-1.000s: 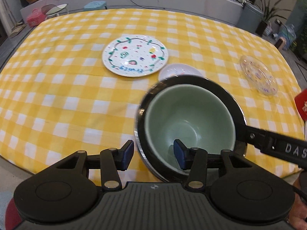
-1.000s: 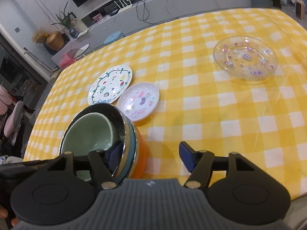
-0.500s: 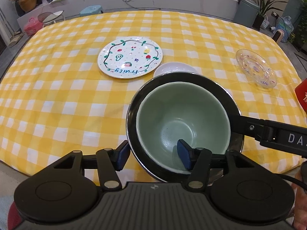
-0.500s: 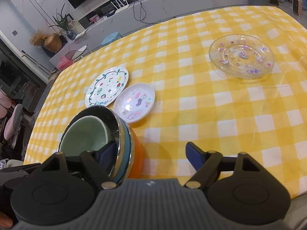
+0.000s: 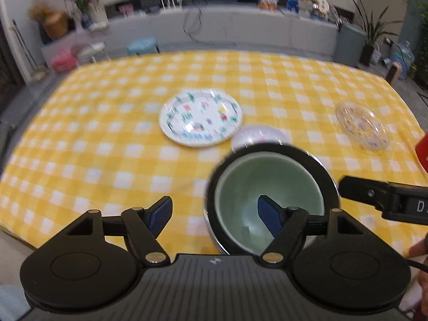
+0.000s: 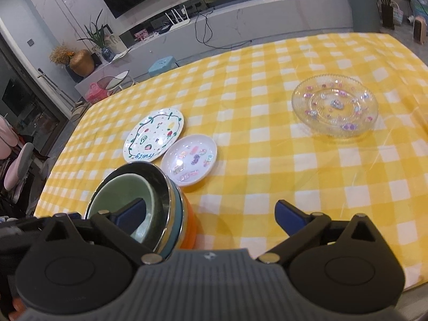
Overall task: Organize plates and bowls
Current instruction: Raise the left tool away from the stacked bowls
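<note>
Across the table a yellow-and-white checked cloth [image 6: 267,123] lies flat, soft and slightly creased.

Clear glass plate [image 6: 335,107]: round, ribbed rim, small coloured motifs; sits upright on the cloth toward the far right, well apart from the other ware. Round, so no long axis.

White painted plate [image 6: 153,134]: round, glossy ceramic, green vine border, fruit motifs and lettering; lies flat, mouth up, left of centre.

Nested bowl stack [image 6: 149,208]: at the near left edge of the cloth, all openings upward. Outermost visible layer orange, then a teal band, then a shiny metal bowl with a dark inside; a pale green glazed bowl [image 5: 267,198] sits innermost, smooth and deep. The stack's axis is upright.

Small white dish [image 6: 190,160]: round, shallow, glossy, with pastel motifs; just beside the painted plate, rims touching or nearly so, and close behind the stack.

Left gripper [image 5: 215,212]: jaws have just been opening and stand wide apart; one blue pad shows over the green bowl's hollow, the other outside the stack, over the cloth. The stack's near rim lies between the fingers, neither pad pressing it. This view is motion-blurred.

Right gripper [image 6: 211,214]: jaws have just been opening, now spread fully; left pad over the green bowl, right pad clear over the cloth, gripping nothing.
</note>
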{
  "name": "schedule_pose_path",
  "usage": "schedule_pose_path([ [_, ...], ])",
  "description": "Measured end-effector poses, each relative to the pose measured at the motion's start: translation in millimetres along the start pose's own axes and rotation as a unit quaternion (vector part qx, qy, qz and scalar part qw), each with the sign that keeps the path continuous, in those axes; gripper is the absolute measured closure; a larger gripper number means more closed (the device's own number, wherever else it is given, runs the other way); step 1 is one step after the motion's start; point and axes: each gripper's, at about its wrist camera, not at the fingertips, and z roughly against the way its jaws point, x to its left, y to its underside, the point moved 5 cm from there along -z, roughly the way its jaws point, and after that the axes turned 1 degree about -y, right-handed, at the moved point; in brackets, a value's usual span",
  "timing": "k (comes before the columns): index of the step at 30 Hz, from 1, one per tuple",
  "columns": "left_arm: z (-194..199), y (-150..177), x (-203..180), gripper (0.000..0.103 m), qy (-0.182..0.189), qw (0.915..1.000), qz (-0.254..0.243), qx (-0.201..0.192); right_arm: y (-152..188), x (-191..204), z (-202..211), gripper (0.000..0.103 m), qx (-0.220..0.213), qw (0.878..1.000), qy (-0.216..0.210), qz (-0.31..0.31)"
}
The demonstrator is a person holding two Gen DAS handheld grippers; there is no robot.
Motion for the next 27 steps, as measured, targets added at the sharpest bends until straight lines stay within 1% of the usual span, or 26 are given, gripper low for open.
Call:
schedule_pose_path([
  [2, 6, -3, 3, 0.017, -0.012, 0.9997, 0.000, -0.022, -1, -1, 4, 0.003, -0.013, 1.000, 0.012, 0.006],
  [4, 10, -7, 7, 0.017, -0.017, 0.9992, 0.013, -0.034, -3, -3, 8, 0.003, -0.021, 1.000, 0.019, 0.011],
  [8, 14, -15, 16, 0.017, -0.008, 0.9979, 0.048, -0.042, -10, -10, 16, 0.003, -0.034, 0.999, 0.022, 0.008],
  [11, 20, -20, 18, 0.017, -0.012, 0.9965, 0.064, -0.052, -18, -20, 24, 0.003, -0.046, 0.998, 0.032, 0.002],
  [13, 24, -24, 11, 0.017, -0.001, 0.9968, 0.053, -0.060, -23, -28, 30, 0.003, -0.057, 0.997, 0.048, 0.007],
  [15, 29, -30, 1, 0.017, 0.020, 0.9966, 0.033, -0.073, -28, -37, 36, 0.003, -0.068, 0.996, 0.065, 0.009],
  [18, 34, -40, -12, 0.017, 0.033, 0.9960, 0.015, -0.082, -34, -58, 41, 0.003, -0.076, 0.995, 0.059, -0.025],
  [20, 33, -47, -19, 0.017, 0.040, 0.9962, 0.001, -0.077, -36, -72, 41, 0.003, -0.078, 0.994, 0.053, -0.051],
  [22, 28, -53, -25, 0.017, 0.047, 0.9964, -0.004, -0.070, -37, -84, 42, 0.003, -0.082, 0.992, 0.056, -0.073],
  [25, 17, -62, -32, 0.017, 0.051, 0.9971, -0.012, -0.055, -36, -93, 39, 0.003, -0.079, 0.991, 0.066, -0.085],
  [27, 10, -67, -33, 0.017, 0.052, 0.9973, -0.023, -0.047, -36, -95, 37, 0.003, -0.078, 0.991, 0.065, -0.087],
])
